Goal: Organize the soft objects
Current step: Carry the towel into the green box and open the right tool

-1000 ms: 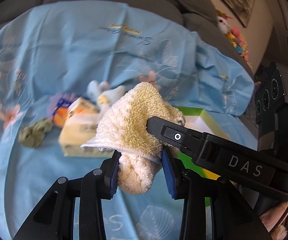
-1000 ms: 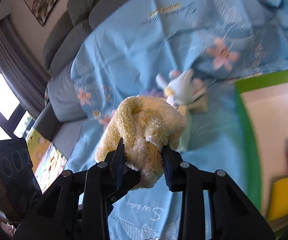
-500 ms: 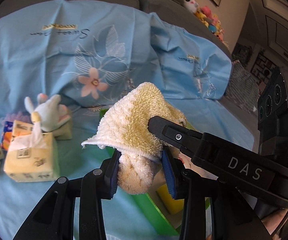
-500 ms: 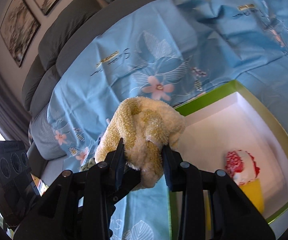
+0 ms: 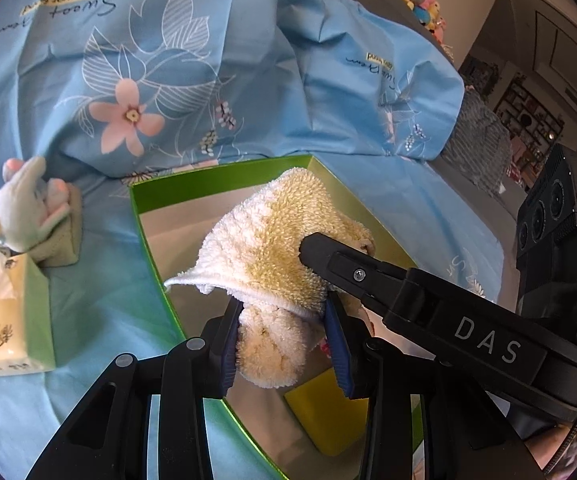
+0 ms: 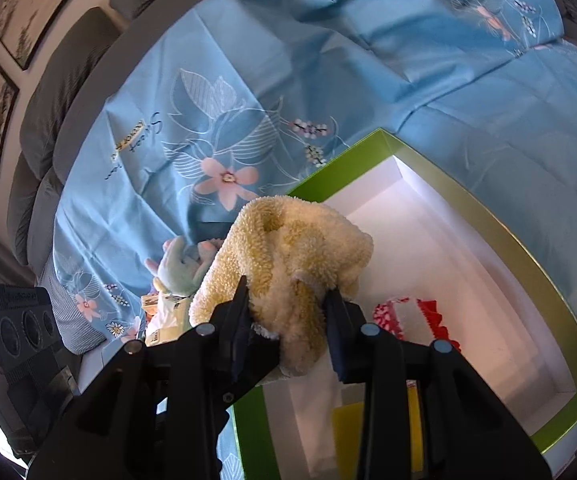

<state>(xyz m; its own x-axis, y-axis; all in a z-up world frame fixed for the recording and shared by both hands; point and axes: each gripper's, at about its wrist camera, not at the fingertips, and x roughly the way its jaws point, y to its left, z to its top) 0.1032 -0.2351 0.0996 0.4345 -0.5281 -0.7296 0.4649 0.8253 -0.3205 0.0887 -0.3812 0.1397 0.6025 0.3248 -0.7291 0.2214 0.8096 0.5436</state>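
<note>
Blue floral sheet (image 5: 208, 60) drapes a sofa where a green box (image 6: 500, 224) lies open. Both grippers, left (image 5: 284, 334) and right (image 6: 288, 330), have fingers clamped on one yellow towel (image 5: 272, 232) above the box. Next likely: lower, then release inside.

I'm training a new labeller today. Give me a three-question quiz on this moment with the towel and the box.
1. True or false: both grippers grip the cream towel.
2. What does the towel hang over? A) the tissue box B) the green box C) bare sofa
3. Name the flat yellow item in the green box.

Key: 1 true: left gripper and right gripper have jaws closed on it. 2 B. 3 yellow sponge, apparently.
</note>
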